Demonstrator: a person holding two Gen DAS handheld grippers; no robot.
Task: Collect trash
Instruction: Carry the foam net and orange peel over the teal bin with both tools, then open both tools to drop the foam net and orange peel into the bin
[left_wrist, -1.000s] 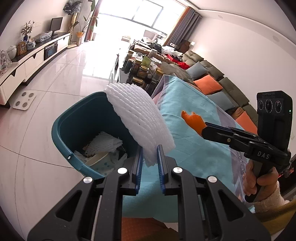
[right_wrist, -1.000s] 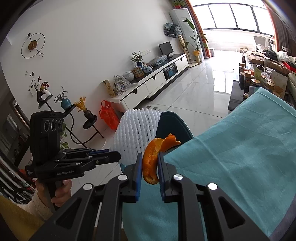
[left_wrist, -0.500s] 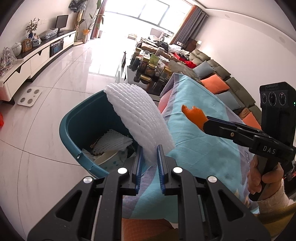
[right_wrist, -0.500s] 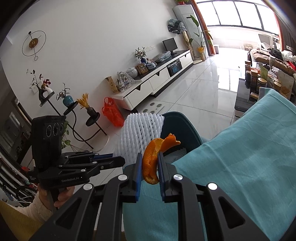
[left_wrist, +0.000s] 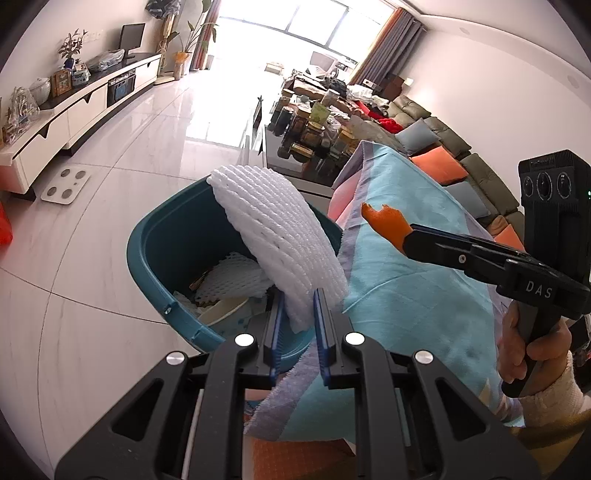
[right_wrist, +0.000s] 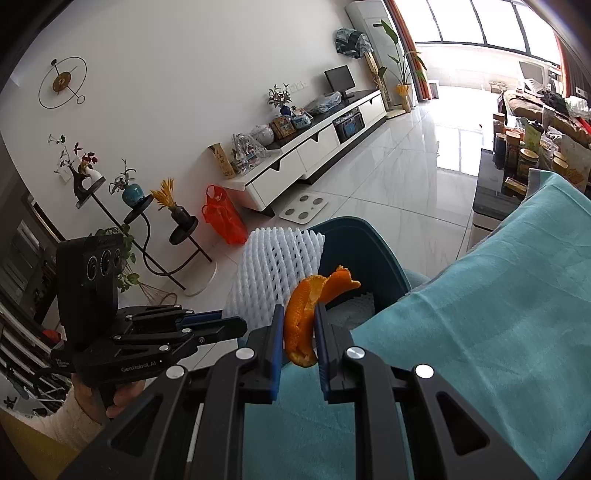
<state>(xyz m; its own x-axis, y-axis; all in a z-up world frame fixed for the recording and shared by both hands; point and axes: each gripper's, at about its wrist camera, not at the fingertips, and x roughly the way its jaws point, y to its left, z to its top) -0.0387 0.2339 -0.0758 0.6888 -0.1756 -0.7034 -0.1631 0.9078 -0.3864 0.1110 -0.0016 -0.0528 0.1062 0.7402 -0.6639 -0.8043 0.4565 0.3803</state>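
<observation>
The left tool is closed on the lower edge of a white foam fruit-net sleeve, which is held tilted over the near rim of a teal plastic bin. The sleeve's upper end reaches past the bin's far rim in the left wrist view. Inside the bin, another white foam net and paper scraps are seen.

The right tool is clamped on a curled piece of orange peel, gripped at its lower part, with the free tip pointing toward the bin's opening. In the left wrist view the peel is seen above the teal cloth-covered surface, just beside the bin's right rim and apart from the sleeve.

The bin stands on the floor against the edge of the surface, whose cloth hangs down by the rim. To the left of the bin, wide bare white tile floor is left open as far as a white bathroom scale and a low white cabinet. Beyond the surface, a dark low table crowded with jars is seen.
</observation>
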